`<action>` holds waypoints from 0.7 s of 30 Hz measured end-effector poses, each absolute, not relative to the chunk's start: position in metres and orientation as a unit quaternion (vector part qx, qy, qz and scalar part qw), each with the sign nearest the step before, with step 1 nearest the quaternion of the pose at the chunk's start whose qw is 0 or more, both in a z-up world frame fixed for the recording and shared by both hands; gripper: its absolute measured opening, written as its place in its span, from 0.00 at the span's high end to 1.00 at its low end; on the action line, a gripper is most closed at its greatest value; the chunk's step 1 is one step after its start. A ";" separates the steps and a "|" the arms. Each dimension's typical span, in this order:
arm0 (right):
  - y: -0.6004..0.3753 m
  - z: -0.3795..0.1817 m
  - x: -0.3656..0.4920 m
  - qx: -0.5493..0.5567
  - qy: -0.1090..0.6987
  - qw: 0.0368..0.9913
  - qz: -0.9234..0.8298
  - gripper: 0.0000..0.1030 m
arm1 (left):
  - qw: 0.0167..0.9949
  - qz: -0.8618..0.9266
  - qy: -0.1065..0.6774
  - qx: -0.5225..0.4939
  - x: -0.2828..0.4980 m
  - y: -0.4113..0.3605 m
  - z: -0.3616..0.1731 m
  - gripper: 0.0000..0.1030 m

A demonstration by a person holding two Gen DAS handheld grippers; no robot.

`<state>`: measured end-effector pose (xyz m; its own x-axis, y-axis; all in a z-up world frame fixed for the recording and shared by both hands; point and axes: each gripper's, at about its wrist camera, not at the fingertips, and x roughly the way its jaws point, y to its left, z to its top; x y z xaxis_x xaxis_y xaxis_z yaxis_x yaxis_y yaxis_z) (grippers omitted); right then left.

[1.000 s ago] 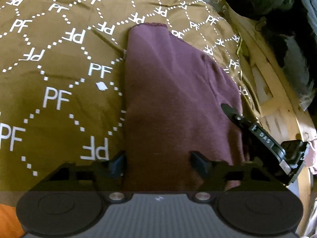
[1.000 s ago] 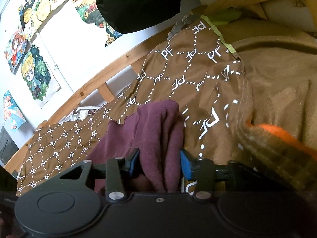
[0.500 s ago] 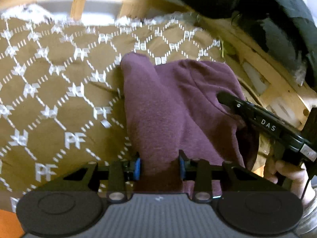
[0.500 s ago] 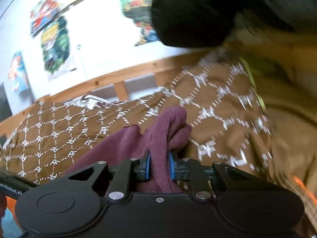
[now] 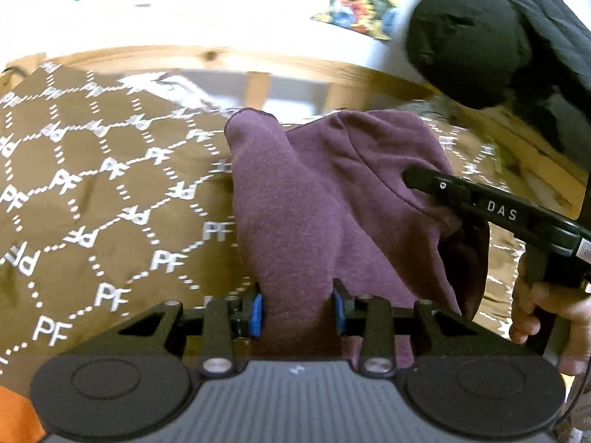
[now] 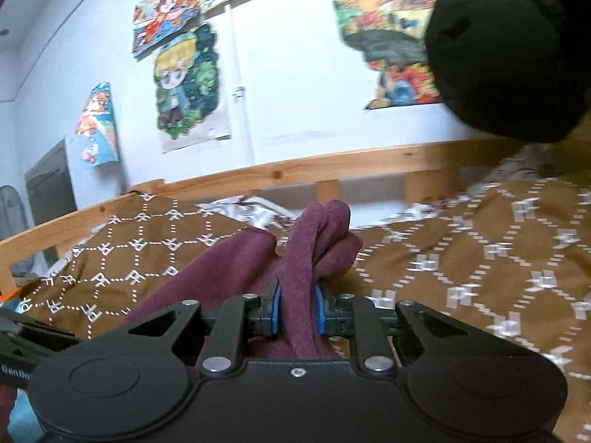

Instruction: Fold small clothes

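Left wrist view first: brown patterned bedspread (image 5: 92,192) fills most of the frame, w/ the wooden bed rail (image 5: 229,59) along its far edge and a dark padded garment (image 5: 491,33) hanging upper right. On the spread, partly lifted, is the maroon garment (image 5: 314,203), the piece you're folding. Your left gripper (image 5: 297,308) is clamped on its near edge, blue pads pressed into a bunched fold. Right gripper (image 6: 297,308) pinches a thinner gathered strip of the same cloth, jaws narrow, pads tight. Both sets of jaws have just been closing, cloth between them.

Step in hand looks like the lift-and-carry of a fold: both corners gripped, fabric raised off the spread. Next move prob. calls for keeping the two grips level and apart so the edge stays taut, then laying it over the far part.

Room: plenty of bare spread to your left; rail and hanging garment crowd the far and right side, so stay short of them.
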<state>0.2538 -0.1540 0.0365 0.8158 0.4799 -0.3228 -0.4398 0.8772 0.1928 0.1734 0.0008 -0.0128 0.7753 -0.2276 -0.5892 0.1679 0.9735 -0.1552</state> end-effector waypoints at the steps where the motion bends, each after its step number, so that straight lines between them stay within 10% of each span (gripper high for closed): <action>1: -0.148 0.034 0.260 0.054 0.187 0.950 0.245 0.81 | 0.940 -0.101 0.322 -0.053 0.176 0.006 -0.016 0.62; 15: -0.149 -0.019 0.291 0.068 0.271 0.938 0.207 0.74 | 0.923 -0.093 0.362 -0.091 0.192 0.028 -0.053 0.49; 21: -0.156 -0.022 0.290 0.077 0.272 0.940 0.188 0.58 | 0.919 -0.062 0.375 -0.107 0.192 0.032 -0.049 0.25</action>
<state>0.2897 -0.1556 -0.0219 0.7806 0.3961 -0.4834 -0.3123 0.9172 0.2474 0.1916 0.0321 -0.0493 0.7113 -0.1937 -0.6756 0.0338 0.9696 -0.2424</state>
